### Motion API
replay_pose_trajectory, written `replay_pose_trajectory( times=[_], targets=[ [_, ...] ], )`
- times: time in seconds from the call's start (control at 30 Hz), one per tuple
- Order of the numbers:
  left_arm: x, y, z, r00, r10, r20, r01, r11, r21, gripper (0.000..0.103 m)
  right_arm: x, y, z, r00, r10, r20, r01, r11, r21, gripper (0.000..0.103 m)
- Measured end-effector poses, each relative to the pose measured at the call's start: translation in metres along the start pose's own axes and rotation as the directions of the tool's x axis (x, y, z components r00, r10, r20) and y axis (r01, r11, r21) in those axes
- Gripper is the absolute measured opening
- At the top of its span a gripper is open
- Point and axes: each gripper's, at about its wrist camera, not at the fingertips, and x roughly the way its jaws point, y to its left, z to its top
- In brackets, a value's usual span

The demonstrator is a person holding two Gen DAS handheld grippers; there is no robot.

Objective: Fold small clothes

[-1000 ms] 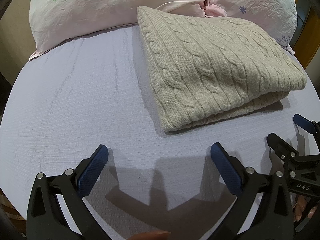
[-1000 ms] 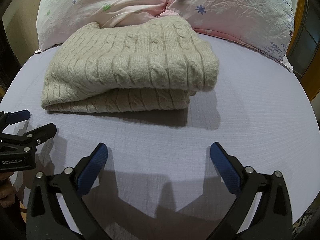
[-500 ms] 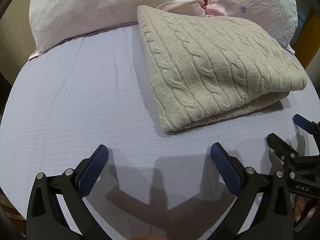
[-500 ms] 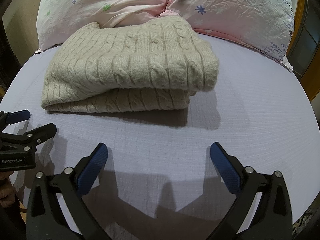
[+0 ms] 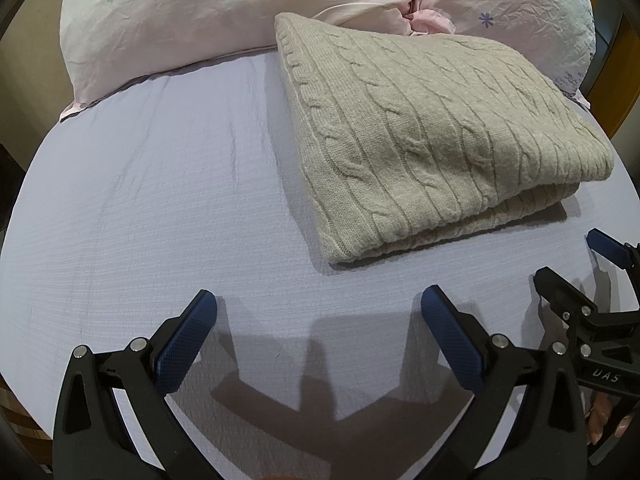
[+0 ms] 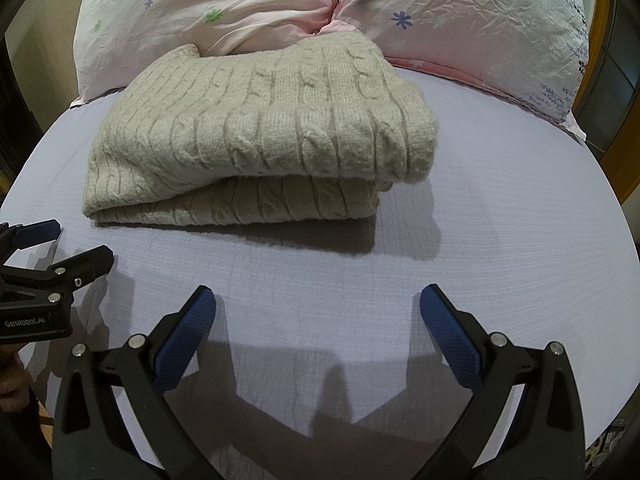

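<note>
A beige cable-knit sweater lies folded in a thick rectangle on the lilac bed sheet; it also shows in the right wrist view. My left gripper is open and empty, low over the sheet, in front and to the left of the sweater. My right gripper is open and empty, in front of the sweater's near folded edge. Each gripper shows at the edge of the other's view: the right one and the left one.
Two pink floral pillows lie behind the sweater at the head of the bed. Bare sheet lies left and right of the sweater. A wooden door frame stands at the right edge.
</note>
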Motion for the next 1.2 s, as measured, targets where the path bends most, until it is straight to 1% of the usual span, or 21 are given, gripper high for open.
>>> replay_pose_trajectory(
  times=[0.27, 1.2],
  targets=[
    [0.0012, 0.0009, 0.0018, 1.000, -0.003, -0.015, 0.003, 1.000, 0.000, 0.102, 0.0002, -0.0003, 0.0002, 1.000, 0.000, 0.000, 0.000, 1.000, 0.000, 0.101],
    [0.0021, 0.0010, 0.0013, 1.000, -0.002, -0.008, 0.002, 1.000, 0.000, 0.102, 0.0003, -0.0007, 0.0005, 1.000, 0.000, 0.000, 0.000, 1.000, -0.001, 0.101]
  ],
)
